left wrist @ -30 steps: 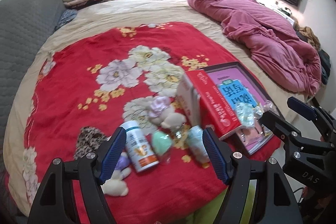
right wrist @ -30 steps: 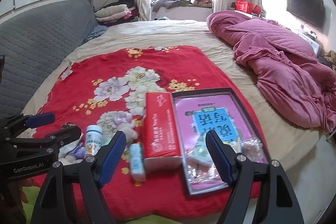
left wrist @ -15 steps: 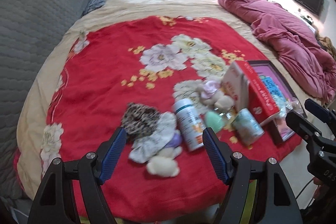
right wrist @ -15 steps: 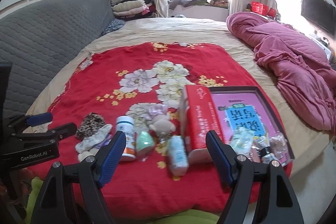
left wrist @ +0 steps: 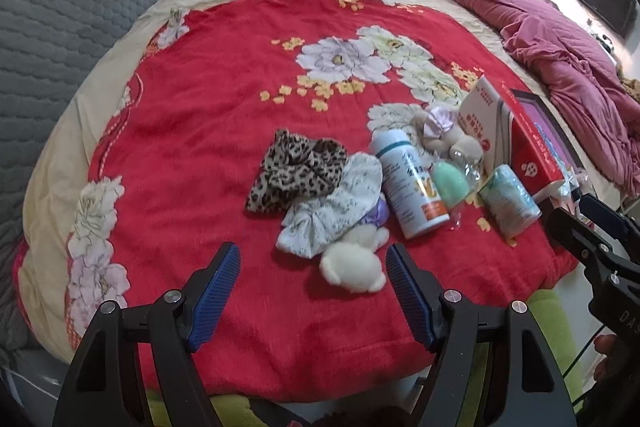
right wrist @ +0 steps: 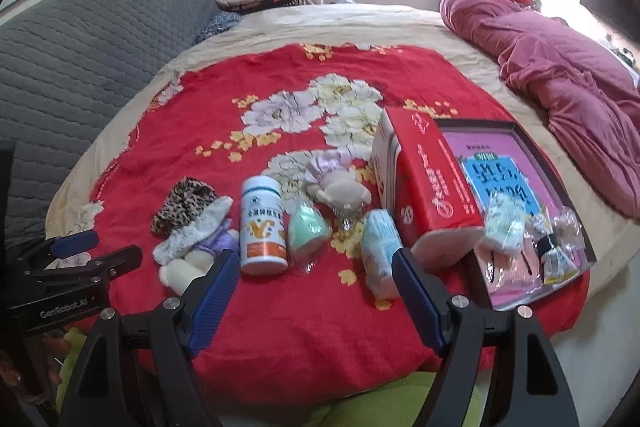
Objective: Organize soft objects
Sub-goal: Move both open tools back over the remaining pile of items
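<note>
Soft things lie in a row near the front of the red flowered blanket (left wrist: 208, 99): a leopard-print scrunchie (left wrist: 294, 169), a pale floral scrunchie (left wrist: 332, 207), a white plush toy (left wrist: 352, 265), a beige plush with a lilac bow (right wrist: 340, 185), a mint sponge (right wrist: 306, 227) and a tissue pack (right wrist: 380, 251). My left gripper (left wrist: 314, 289) is open and empty, just in front of the white plush. My right gripper (right wrist: 314, 293) is open and empty, in front of the bottle and sponge.
A white bottle (right wrist: 262, 223) lies among the soft things. A red box (right wrist: 432, 187) and a dark tray with a pink liner (right wrist: 516, 163) holding small packets sit at the right. A pink quilt (right wrist: 560, 67) lies beyond. A grey headboard (right wrist: 80, 47) is at the left.
Both grippers have swung left over the last second. The scrunchies and white plush have come to the centre of the left wrist view. Nothing was picked up.
</note>
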`<state>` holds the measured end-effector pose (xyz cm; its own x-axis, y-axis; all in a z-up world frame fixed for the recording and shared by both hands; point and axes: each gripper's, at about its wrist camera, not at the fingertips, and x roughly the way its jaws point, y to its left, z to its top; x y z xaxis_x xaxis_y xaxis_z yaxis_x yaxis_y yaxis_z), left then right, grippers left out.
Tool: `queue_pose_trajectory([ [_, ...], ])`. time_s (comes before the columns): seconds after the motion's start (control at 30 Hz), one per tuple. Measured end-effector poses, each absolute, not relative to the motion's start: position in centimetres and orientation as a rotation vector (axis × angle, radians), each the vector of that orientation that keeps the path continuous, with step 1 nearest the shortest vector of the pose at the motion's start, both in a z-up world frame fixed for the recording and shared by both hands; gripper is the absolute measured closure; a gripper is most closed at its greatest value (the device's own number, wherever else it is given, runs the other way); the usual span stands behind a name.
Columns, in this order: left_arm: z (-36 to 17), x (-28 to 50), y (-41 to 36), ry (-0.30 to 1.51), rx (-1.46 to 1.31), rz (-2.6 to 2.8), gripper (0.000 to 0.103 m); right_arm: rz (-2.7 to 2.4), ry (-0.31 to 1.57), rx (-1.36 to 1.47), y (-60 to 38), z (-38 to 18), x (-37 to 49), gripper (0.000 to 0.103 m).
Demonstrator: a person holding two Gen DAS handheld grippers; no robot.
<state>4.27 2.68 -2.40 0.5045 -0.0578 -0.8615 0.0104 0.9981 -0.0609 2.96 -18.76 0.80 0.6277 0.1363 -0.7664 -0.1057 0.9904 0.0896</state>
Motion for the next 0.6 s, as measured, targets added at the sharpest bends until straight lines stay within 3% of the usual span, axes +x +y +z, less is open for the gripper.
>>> queue_pose_trajectory([
  [0.6, -5.3, 5.7, 5.3, 1.085, -0.116, -0.045, 0.027, -0.020, 0.976, 0.112, -23.7, -3.4, 4.0, 0.025],
])
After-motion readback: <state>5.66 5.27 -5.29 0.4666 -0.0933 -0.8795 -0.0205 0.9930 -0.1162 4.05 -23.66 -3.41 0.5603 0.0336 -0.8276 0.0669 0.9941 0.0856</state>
